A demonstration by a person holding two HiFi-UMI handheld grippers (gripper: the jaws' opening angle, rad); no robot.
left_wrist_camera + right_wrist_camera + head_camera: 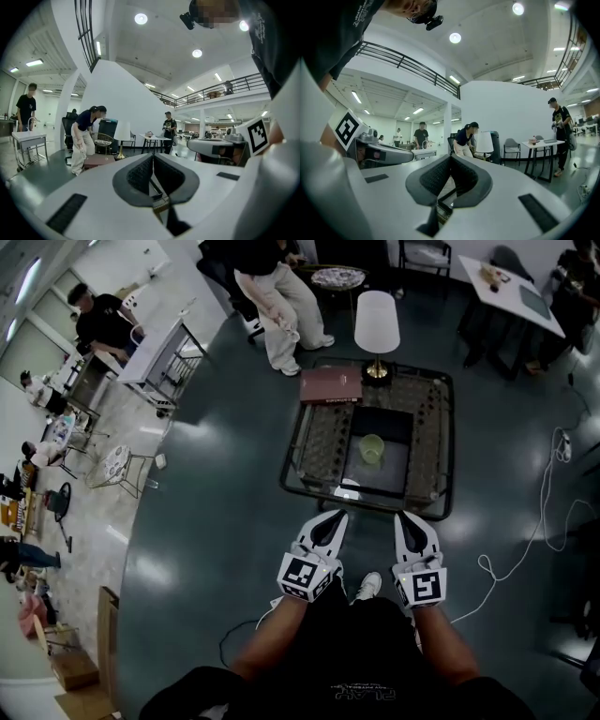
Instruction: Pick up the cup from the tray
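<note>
In the head view, the small pale yellow-green cup (372, 448) is standing upright on the dark rectangular tray (398, 474). The tray is lying in the middle of the low glass-topped surface with a dark wire frame (439, 442). Taking the white-shaded lamp with a brass foot (377, 322) as the mark, the cup is sitting well apart from it, on the wearer's side. A flat reddish-brown box (331, 385) is lying just beside the lamp's foot. The left tool (335, 517) and the right tool (405, 518) are hovering side by side, farther from the lamp than the cup is, short of the surface's near edge.

In the left gripper view, the left tool (153, 158) is showing its jaws pressed together with nothing between them. The lamp (123, 132) is standing ahead, and the tool's own body is hiding the cup.

In the right gripper view, the right tool (450, 158) is likewise holding its jaws together and carrying nothing. The lamp (484, 142) is showing beyond them, and no cup is in sight.

The cup is looking small, light and smooth-walled, so probably easy to tip or let slip. Its material cannot be told. A tool would first need to open, then pinch the wall near the rim or span the body with a gentle squeeze.
</note>
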